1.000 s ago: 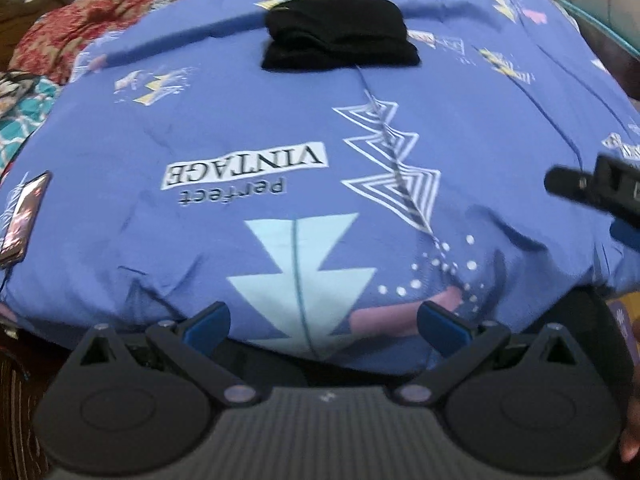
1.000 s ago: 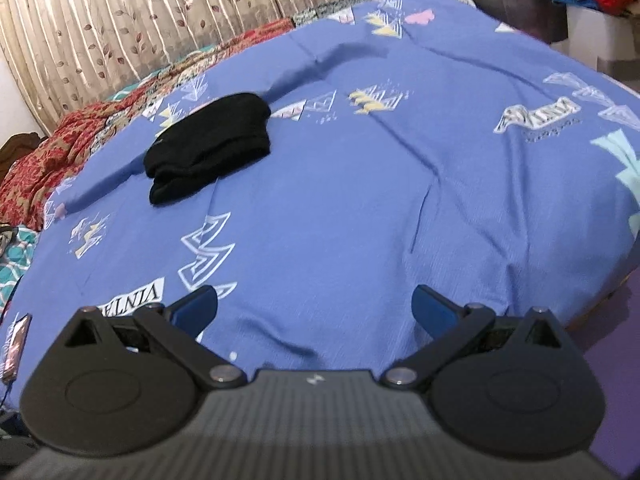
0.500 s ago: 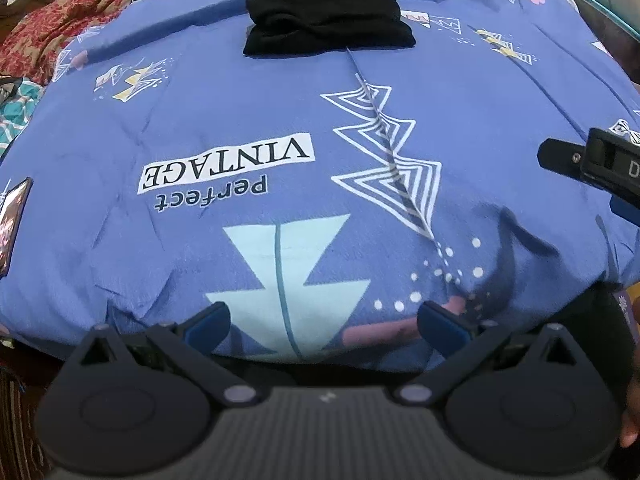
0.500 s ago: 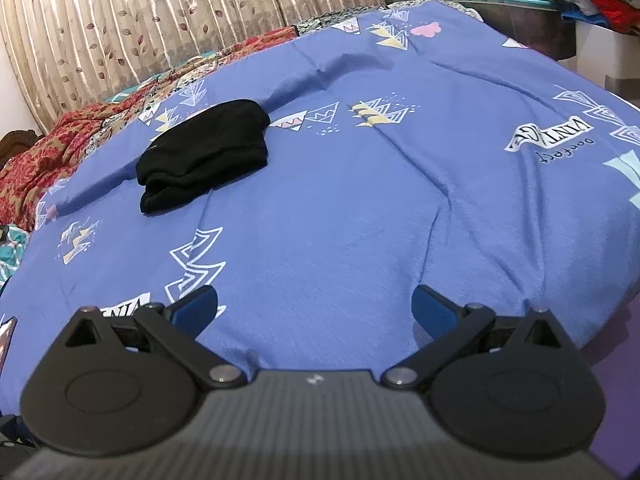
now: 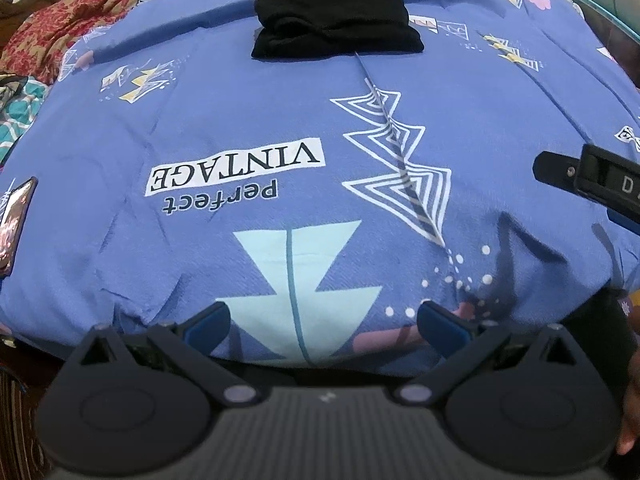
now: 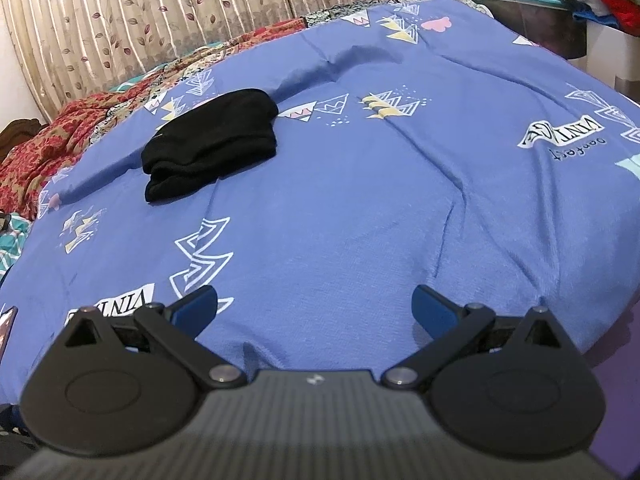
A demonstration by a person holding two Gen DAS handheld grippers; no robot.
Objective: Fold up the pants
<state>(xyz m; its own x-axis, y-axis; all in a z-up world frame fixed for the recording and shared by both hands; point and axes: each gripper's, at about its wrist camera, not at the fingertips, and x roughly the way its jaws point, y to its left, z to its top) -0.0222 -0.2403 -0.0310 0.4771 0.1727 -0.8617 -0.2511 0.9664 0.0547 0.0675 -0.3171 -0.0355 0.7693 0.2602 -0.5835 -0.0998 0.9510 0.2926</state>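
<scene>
Blue printed bedsheet (image 5: 240,120) covers the bed. Folded black pants (image 5: 336,20) lie as a compact bundle at its far side, well apart from both tools. Left gripper (image 5: 323,322) held low at the near edge, jaws wide, empty. Right gripper (image 6: 315,306) likewise spread, holding nothing, angled toward the far left.

Soft, even indoor light, faint shadows, strong fisheye bending at the edges, slight blur throughout.
</scene>
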